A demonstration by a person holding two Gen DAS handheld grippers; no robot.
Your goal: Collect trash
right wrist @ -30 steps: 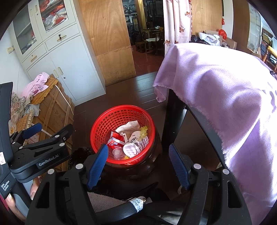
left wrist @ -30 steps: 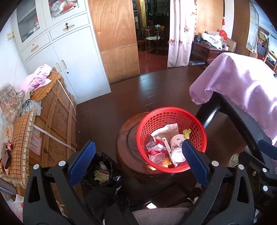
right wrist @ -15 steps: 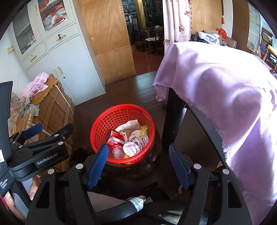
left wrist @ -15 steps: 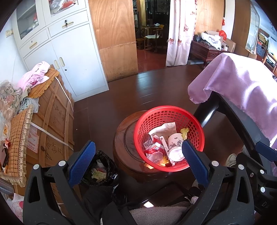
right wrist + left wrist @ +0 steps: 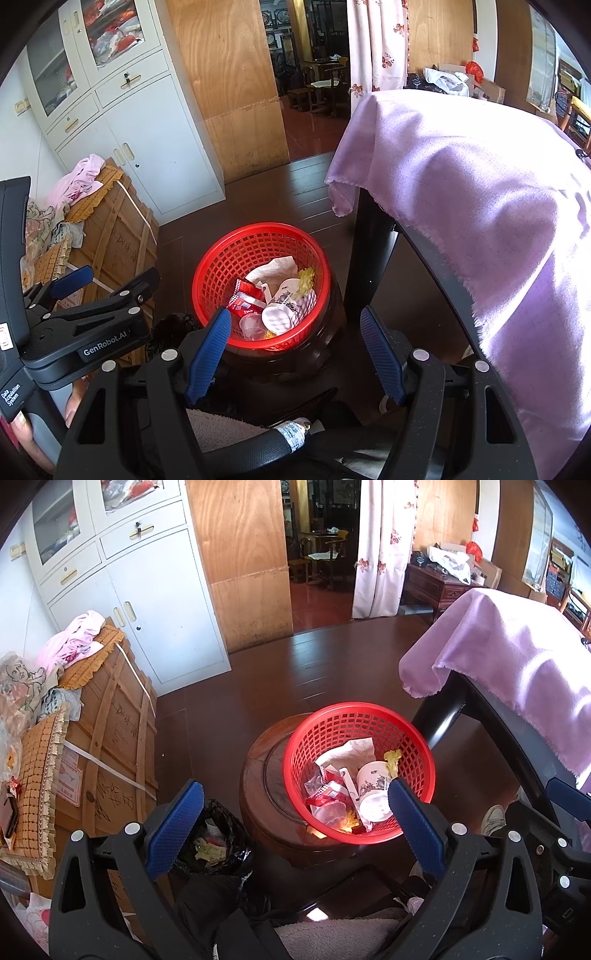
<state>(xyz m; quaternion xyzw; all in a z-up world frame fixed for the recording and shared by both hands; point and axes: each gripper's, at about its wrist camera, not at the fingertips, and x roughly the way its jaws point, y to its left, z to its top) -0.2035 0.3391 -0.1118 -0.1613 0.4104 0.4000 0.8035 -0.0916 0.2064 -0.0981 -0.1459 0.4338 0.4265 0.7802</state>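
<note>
A red mesh basket (image 5: 413, 738) stands on a round dark wooden stool (image 5: 266, 775). It holds trash: a white paper cup (image 5: 371, 788), crumpled paper, red wrappers and a clear plastic cup. The basket also shows in the right wrist view (image 5: 229, 266). My left gripper (image 5: 291, 823) is open and empty, above and in front of the stool. My right gripper (image 5: 295, 343) is open and empty, just in front of the basket. The left gripper shows at the left of the right wrist view (image 5: 96, 295).
A black bag (image 5: 214, 845) with scraps sits on the floor left of the stool. A wooden crate (image 5: 110, 738) with cushions and clothes stands at the left. A table under a purple cloth (image 5: 480, 206) fills the right. White cabinets (image 5: 147, 602) stand behind.
The left wrist view has shifted slightly; the basket sits a little lower and further left in it. Both grippers stay open and empty.
</note>
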